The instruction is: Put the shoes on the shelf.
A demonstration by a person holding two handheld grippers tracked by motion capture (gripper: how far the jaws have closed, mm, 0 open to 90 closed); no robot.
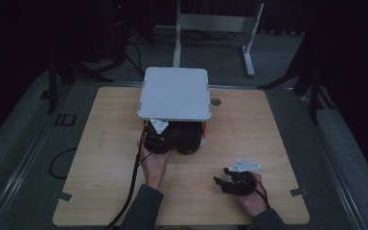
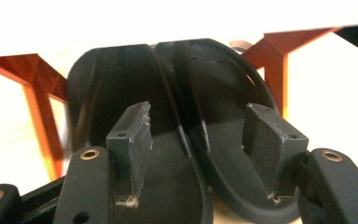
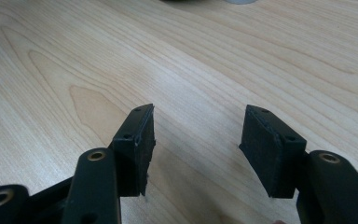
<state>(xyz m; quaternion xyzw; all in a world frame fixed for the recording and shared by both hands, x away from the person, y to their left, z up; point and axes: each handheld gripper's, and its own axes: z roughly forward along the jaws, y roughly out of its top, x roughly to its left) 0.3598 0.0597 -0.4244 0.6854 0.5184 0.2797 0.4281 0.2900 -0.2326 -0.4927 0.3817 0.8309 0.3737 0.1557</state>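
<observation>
A light wooden table (image 1: 100, 158) stands on grey carpet (image 1: 24, 143). A round grommet hole (image 1: 215, 101) sits near its far edge. Beyond the table, a grey metal stand (image 1: 215, 24) rests on the floor. A black cable loop (image 1: 57, 163) lies on the carpet at the left.

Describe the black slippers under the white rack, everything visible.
The black slippers are a pair of plain, smooth, rubbery-looking slip-ons lying side by side, touching, soles down on the wooden table, tucked beneath the white shelf between its orange legs. The ends nearest the person stick out from under the shelf. The left gripper hovers over them, jaws apart, pads pressing on neither slipper. No straps or markings are clear.
</observation>
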